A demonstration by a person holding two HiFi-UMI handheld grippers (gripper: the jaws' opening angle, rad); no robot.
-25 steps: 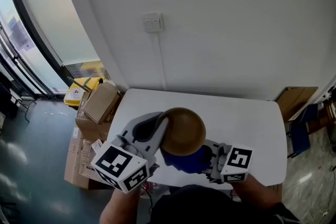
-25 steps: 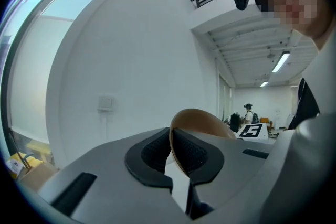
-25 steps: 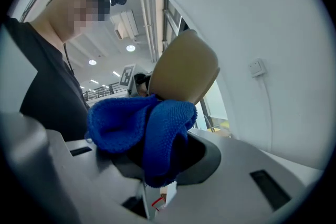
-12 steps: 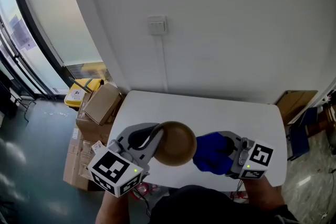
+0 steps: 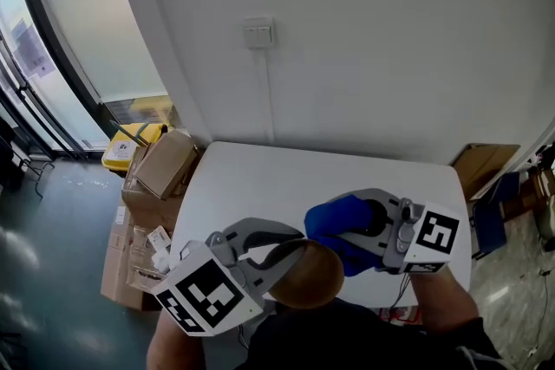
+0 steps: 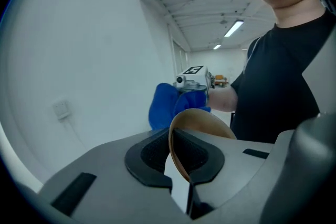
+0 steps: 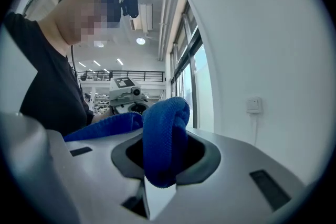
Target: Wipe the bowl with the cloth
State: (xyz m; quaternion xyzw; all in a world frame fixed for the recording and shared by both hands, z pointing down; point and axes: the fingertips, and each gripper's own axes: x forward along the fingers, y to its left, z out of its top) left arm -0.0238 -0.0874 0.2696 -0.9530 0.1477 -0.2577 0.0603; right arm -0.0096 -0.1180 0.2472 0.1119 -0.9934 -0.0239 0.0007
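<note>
Overhead, the round brown wooden-looking bowl (image 5: 314, 278) hangs above the white counter's (image 5: 260, 178) near edge, just beside the soft blue microfibre cloth (image 5: 336, 225). In the left gripper view, the left gripper (image 6: 181, 165) has its fingers clenched on the bowl's thin, stiff, probably light rim. In the right gripper view, the right gripper (image 7: 165, 160) has its fingers clenched on the bunched cloth.

left tool (image 6: 179, 168): clamped on bowl (image 6: 205, 124) rim | blue cloth (image 6: 164, 105): beyond bowl

brown bowl (image 5: 314, 277), blue cloth (image 5: 334, 225), white table (image 5: 260, 178), white wall (image 5: 390, 39), tan cardboard box (image 5: 165, 165).
</note>
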